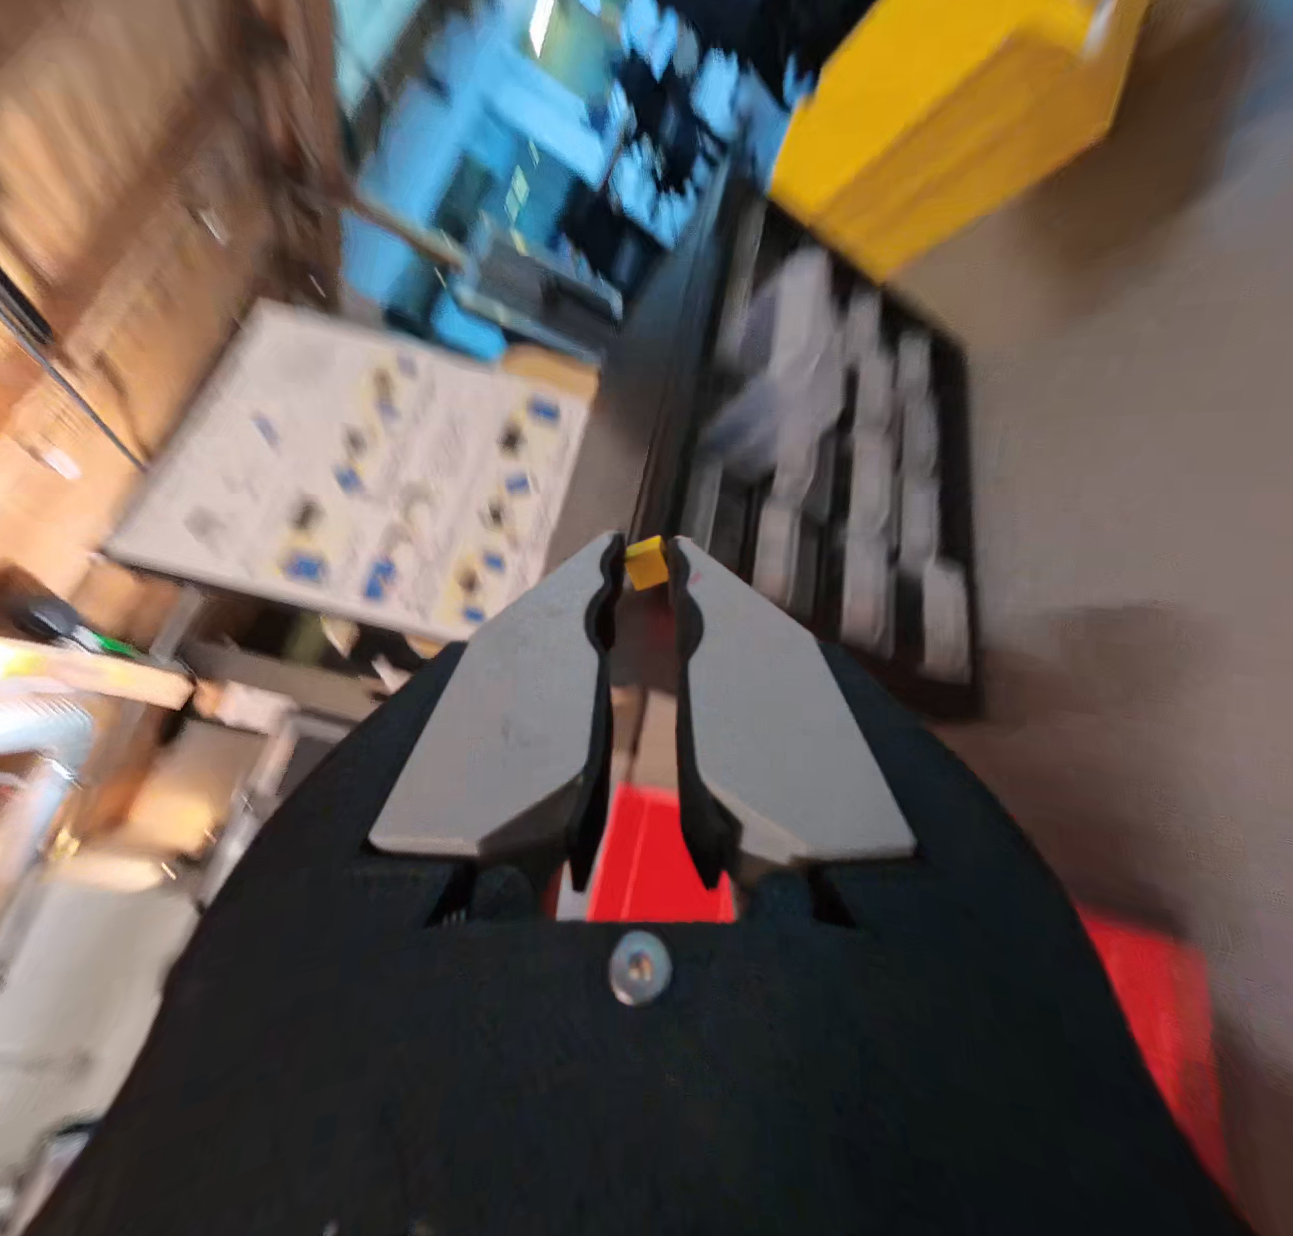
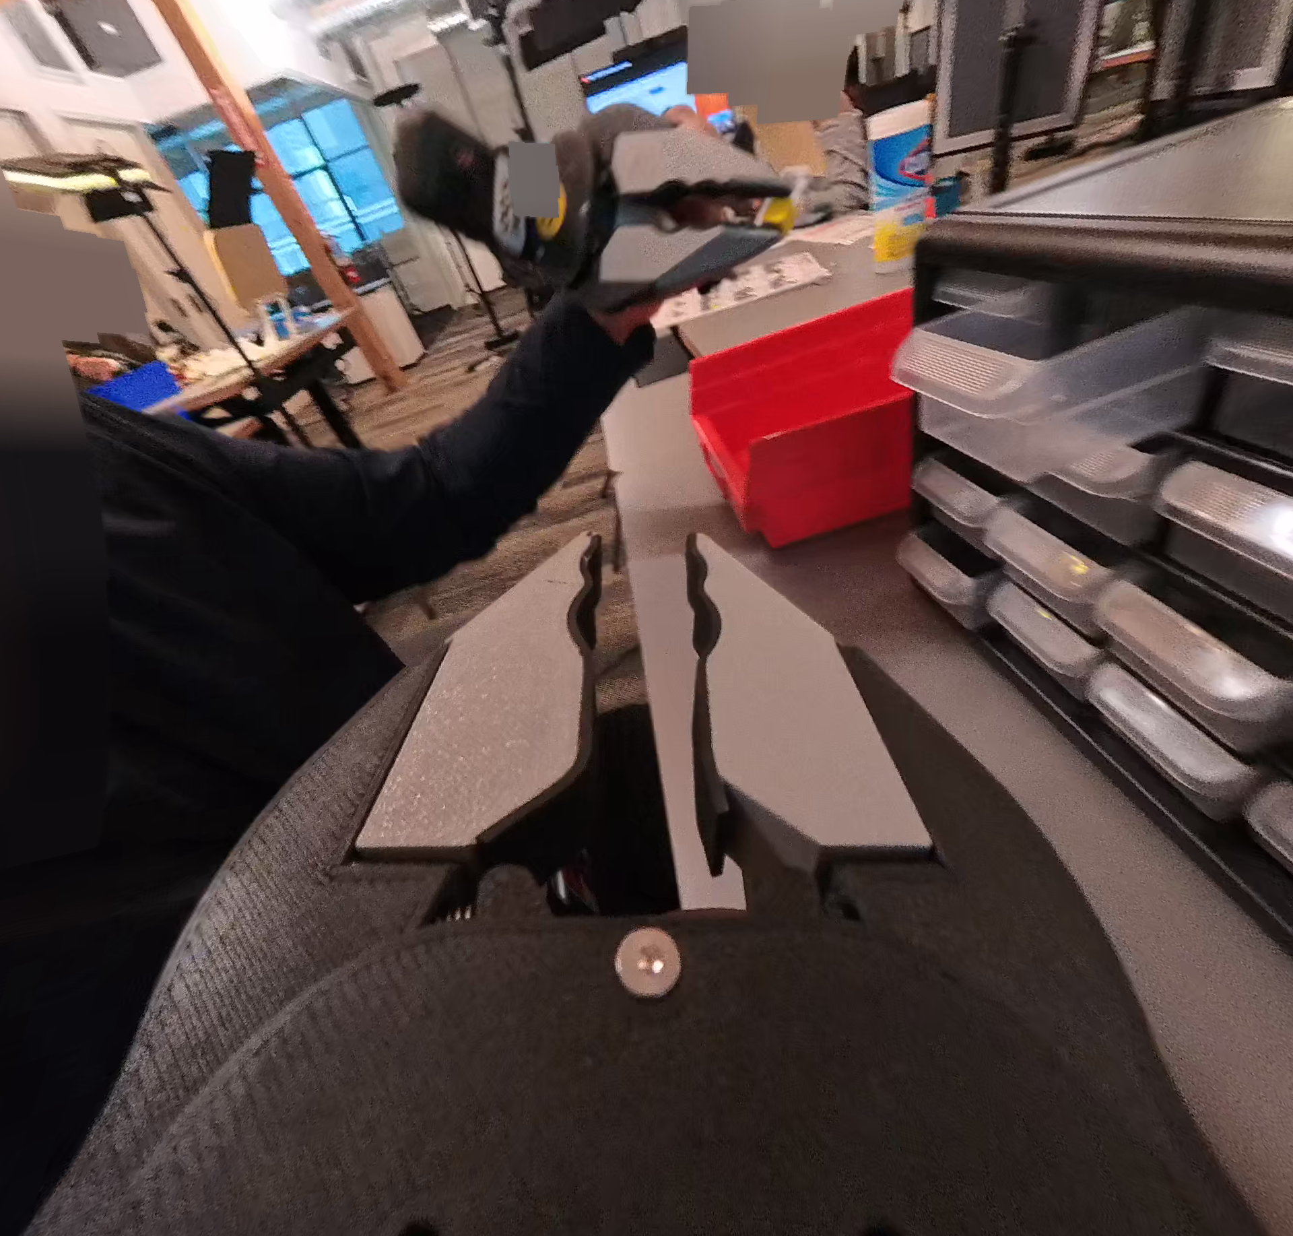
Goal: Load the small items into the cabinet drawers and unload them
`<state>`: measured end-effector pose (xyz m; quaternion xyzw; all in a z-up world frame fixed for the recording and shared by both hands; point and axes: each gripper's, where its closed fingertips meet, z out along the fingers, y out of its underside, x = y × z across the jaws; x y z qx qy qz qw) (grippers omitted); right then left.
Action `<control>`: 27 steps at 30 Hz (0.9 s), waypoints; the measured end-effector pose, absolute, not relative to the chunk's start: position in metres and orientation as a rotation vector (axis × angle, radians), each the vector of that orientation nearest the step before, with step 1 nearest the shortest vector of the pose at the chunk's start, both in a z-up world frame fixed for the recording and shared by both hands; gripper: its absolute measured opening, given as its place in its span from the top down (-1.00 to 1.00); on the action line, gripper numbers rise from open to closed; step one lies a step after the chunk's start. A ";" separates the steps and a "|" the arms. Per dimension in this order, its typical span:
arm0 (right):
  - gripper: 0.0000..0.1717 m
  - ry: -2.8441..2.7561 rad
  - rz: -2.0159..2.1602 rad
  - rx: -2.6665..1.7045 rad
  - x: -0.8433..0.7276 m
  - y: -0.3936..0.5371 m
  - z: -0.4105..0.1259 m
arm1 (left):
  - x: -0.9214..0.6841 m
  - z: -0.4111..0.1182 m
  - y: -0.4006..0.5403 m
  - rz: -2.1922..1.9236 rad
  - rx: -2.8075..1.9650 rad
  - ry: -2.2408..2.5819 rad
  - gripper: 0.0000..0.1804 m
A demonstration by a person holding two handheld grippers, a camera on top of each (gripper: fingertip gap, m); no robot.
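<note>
The left claw (image 1: 647,558) is clamped on a small yellow block (image 1: 645,562), held high above the red bin (image 2: 804,425). Beside that bin, the right claw (image 2: 644,565) stands apart, bare, near the drawer cabinet (image 2: 1119,432).

Grey wedge fingers (image 2: 490,712), black wavy pads; silver screw (image 2: 647,961); dark sleeve (image 2: 420,474)

wipes canister (image 2: 899,174) on table | light stand (image 2: 112,188) | printed sheet (image 1: 350,467)

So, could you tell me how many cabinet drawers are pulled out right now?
1: a clear drawer in the upper rows of the cabinet, beside the red bin. The cabinet runs out of frame, so others may be hidden.
</note>
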<state>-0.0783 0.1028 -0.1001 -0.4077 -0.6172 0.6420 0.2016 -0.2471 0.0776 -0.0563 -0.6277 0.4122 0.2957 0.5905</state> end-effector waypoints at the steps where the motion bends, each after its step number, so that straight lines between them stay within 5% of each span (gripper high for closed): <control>1: 0.75 -1.729 1.831 -1.119 -0.078 0.095 -0.096 | -0.216 -0.049 0.069 0.700 -1.364 0.982 0.89; 10: 0.75 -1.722 2.389 -0.946 -0.055 0.038 -0.046 | -0.043 -0.047 0.024 0.533 -1.010 1.114 0.90; 27: 0.89 -1.789 2.338 -1.054 -0.065 0.013 -0.059 | -0.052 -0.055 0.025 0.474 -1.029 1.046 0.89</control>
